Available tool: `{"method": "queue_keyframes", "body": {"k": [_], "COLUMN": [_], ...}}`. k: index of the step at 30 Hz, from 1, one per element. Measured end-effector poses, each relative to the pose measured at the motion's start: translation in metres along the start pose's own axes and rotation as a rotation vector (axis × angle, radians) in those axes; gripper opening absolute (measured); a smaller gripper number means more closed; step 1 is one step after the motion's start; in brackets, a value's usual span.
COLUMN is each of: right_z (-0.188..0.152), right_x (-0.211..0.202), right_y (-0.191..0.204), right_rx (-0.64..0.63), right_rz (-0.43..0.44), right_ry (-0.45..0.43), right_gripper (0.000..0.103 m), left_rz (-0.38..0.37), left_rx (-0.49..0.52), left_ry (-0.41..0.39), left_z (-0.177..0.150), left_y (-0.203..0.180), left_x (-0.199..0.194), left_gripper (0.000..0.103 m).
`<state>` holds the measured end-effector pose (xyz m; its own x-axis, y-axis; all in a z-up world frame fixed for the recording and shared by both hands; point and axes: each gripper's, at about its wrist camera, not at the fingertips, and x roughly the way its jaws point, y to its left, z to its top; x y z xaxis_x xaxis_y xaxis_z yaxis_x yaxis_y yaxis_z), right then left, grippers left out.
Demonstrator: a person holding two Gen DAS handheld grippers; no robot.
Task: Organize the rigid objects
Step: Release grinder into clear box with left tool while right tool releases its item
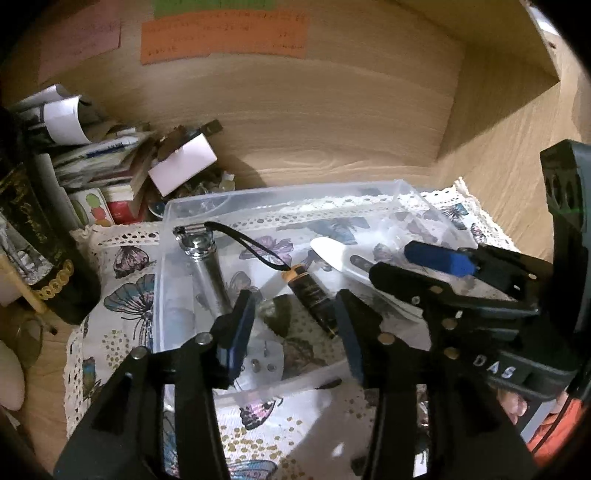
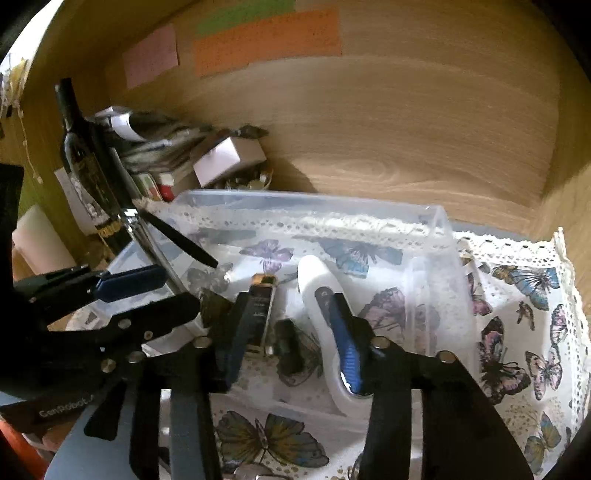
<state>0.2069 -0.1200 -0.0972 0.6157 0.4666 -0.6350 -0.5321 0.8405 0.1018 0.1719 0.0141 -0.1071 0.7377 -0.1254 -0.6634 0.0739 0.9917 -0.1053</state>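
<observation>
Hovering my spread left gripper (image 1: 295,314) over the clear plastic bin's (image 1: 280,195) near edge, I see the black gold-capped tube (image 1: 312,295) lying between its jaws, long axis running away toward the far-left corner.

The cloth (image 2: 517,314) was white with lace edging and blue, purple and brown butterflies. The bin (image 1: 280,195) was clear plastic. The flashlight (image 1: 207,273) was silver with a black strap; the small bottle (image 1: 314,295) black and gold. The fingers (image 2: 345,343) wore blue pads on black frames. An orange sheet (image 1: 221,35) hung on tan woodgrain.
</observation>
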Motion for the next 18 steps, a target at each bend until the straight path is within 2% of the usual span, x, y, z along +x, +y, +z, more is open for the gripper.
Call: {"method": "queue_keyframes", "body": {"k": [6, 10, 14, 16, 18], "right_z": [0.001, -0.006, -0.021, -0.029, -0.038], "right_x": [-0.036, -0.054, -0.068, -0.072, -0.075], "right_y": [-0.003, -0.008, -0.015, -0.018, -0.025], "right_rx": [-0.004, 0.001, 0.002, 0.008, 0.022], "right_rz": [-0.012, -0.024, -0.042, -0.056, -0.065], "right_ry": [-0.069, -0.090, -0.088, -0.081, -0.071], "right_gripper": [0.054, 0.060, 0.067, 0.070, 0.073], "left_rz": [0.011, 0.007, -0.007, -0.008, -0.010], "left_rx": [0.021, 0.028, 0.029, 0.039, 0.053], "left_ry": [-0.047, -0.050, -0.012, 0.033, 0.083], "left_z": [-0.003, -0.010, -0.024, -0.035, -0.045], "left_y": [-0.005, -0.009, -0.015, -0.021, -0.027], "left_x": [-0.028, -0.041, -0.045, -0.040, -0.032], "left_gripper": [0.068, 0.075, 0.080, 0.088, 0.089]}}
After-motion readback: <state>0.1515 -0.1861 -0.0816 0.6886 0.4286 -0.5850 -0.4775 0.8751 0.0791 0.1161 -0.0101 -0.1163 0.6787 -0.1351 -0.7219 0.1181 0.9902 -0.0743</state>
